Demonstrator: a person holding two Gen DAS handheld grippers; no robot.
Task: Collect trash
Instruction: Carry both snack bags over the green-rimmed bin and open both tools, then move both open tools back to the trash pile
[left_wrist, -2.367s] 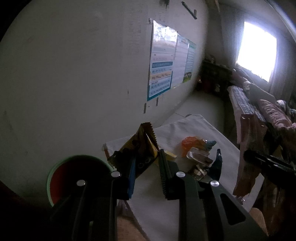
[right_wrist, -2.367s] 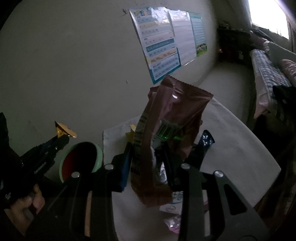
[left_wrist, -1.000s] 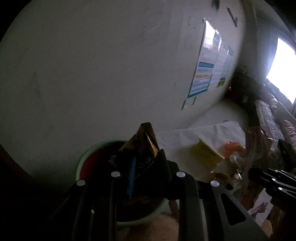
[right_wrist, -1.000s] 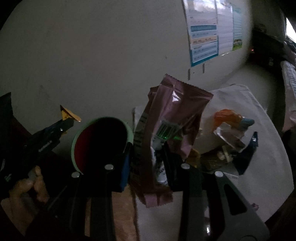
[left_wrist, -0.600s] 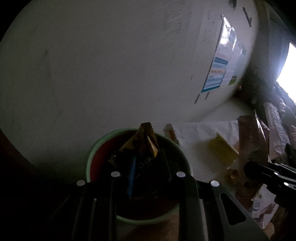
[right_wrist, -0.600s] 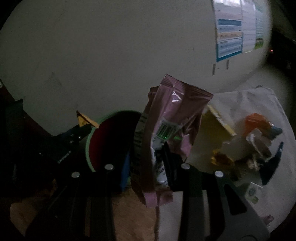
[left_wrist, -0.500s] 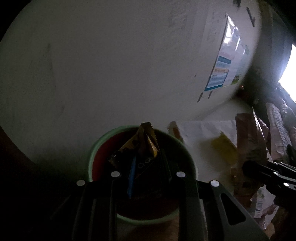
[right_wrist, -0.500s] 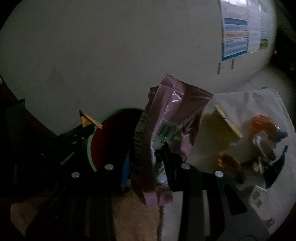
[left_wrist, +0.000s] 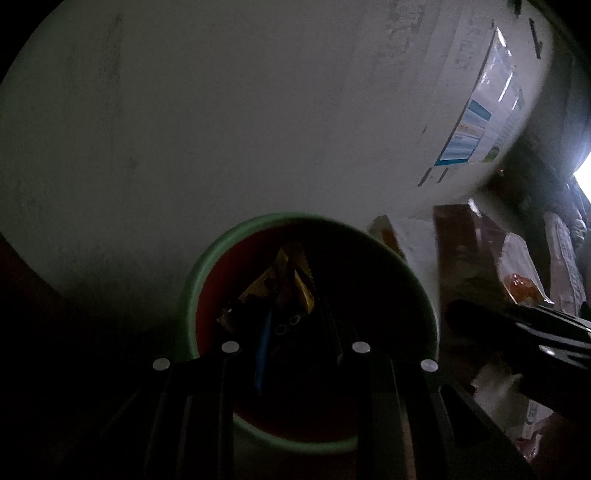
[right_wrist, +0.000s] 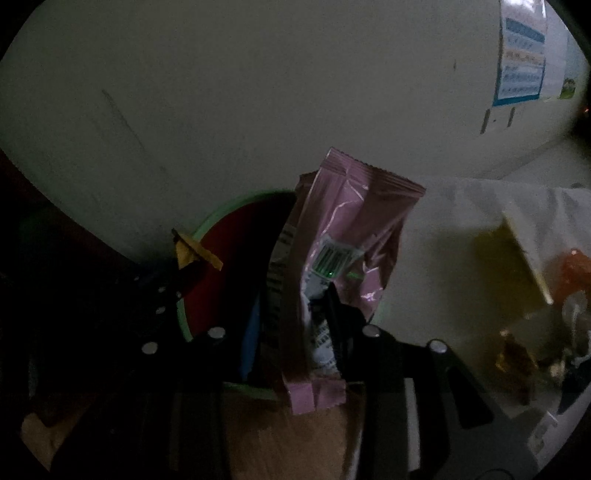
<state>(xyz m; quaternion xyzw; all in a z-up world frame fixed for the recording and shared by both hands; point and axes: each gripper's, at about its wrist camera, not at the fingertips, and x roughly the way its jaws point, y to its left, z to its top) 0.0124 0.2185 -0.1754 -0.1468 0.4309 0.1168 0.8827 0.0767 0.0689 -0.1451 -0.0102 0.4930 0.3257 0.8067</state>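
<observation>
A: On the left wrist view, what does the left gripper hold?

B: Its fingers pinch a yellow snack wrapper right over the green bin, seemingly placed for a drop.

A: And the right wrist view?

B: The right gripper clamps a pink snack bag upright near the bin's rim; more litter lies on the white cloth.

Bin mouth seemingly open below tongs
</observation>
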